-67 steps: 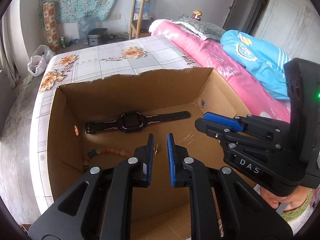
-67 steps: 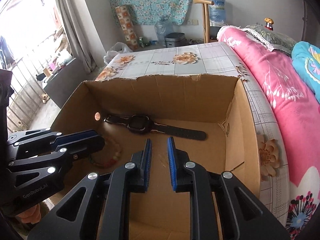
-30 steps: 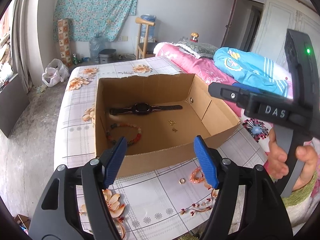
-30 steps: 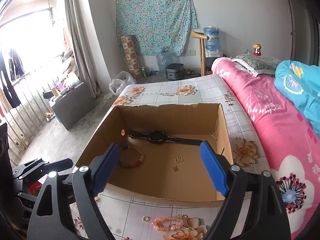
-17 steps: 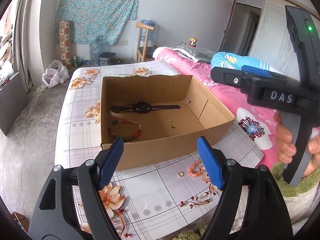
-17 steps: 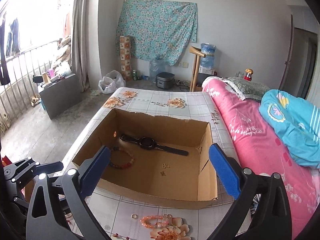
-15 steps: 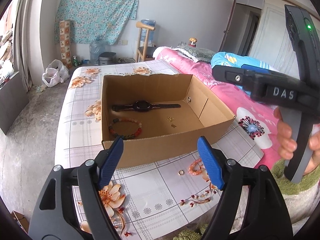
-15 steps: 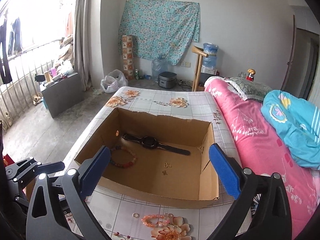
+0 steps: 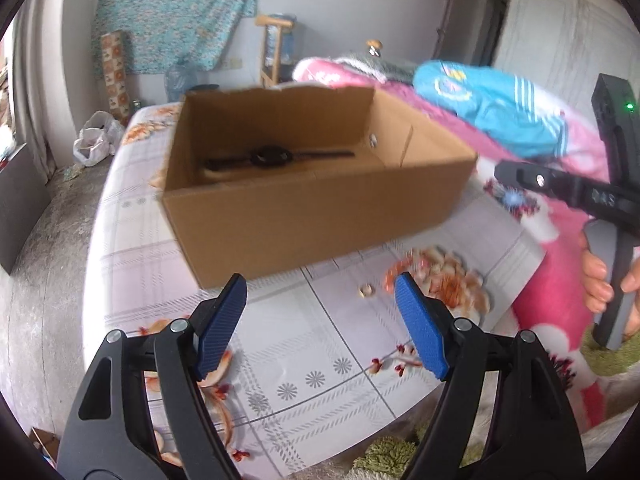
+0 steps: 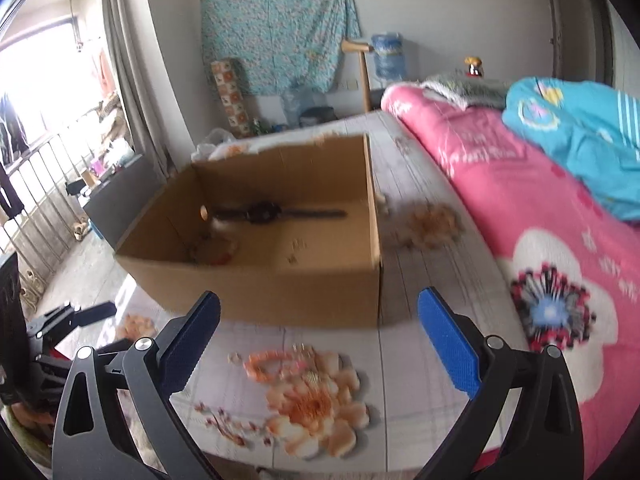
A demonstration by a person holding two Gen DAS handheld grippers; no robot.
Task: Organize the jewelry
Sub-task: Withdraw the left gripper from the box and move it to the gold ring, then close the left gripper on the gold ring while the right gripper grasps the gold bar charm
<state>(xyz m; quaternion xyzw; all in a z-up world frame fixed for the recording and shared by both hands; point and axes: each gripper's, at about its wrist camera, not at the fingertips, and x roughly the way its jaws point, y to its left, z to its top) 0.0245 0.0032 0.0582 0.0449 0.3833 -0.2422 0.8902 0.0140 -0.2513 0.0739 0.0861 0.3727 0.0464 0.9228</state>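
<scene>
A cardboard box (image 9: 312,216) stands on the floral tablecloth and shows in the right wrist view (image 10: 280,292) too. Inside lie a black watch (image 9: 272,156), also in the right wrist view (image 10: 264,213), a bead bracelet (image 10: 212,251) and small gold earrings (image 10: 296,250). In front of the box lie a small ring (image 9: 366,290) (image 10: 234,357) and an orange bead bracelet (image 10: 266,364) (image 9: 400,270). My left gripper (image 9: 320,324) is open and empty over the cloth. My right gripper (image 10: 320,344) is open and empty above the bracelet.
A pink bed cover (image 10: 520,208) with a blue blanket (image 10: 580,128) lies to the right. The table's front edge (image 9: 360,440) is close below the left gripper. A green rug (image 9: 384,456) lies beneath. The floor (image 9: 36,240) drops away on the left.
Both grippers left the box, opened wide and pulled back. In the last half second both dropped lower toward the cloth in front of the box; the views are blurred by motion.
</scene>
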